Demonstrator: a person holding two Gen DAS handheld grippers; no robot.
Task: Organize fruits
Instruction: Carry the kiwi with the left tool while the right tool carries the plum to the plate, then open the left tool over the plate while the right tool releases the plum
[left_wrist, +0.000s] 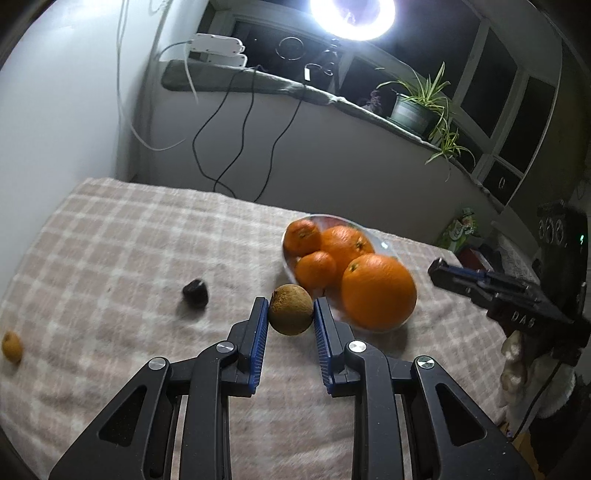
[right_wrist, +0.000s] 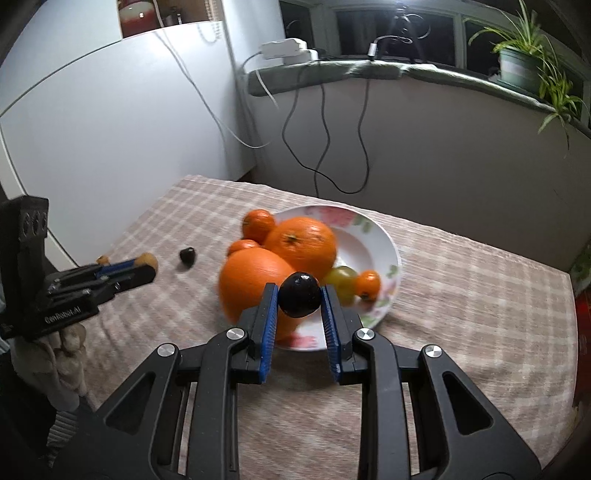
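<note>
Left tool: we grip brown fruit.
Right tool: grips dark fruit.
Risk: crowded plate; dropped fruit may roll off.

Home: windowsill plant, checked tablecloth

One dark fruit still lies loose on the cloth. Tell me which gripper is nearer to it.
Left. The left gripper, shut on a brown fruit, is just beside the loose dark fruit. The right gripper, holding another dark fruit, is over the plate, farther off.
</note>
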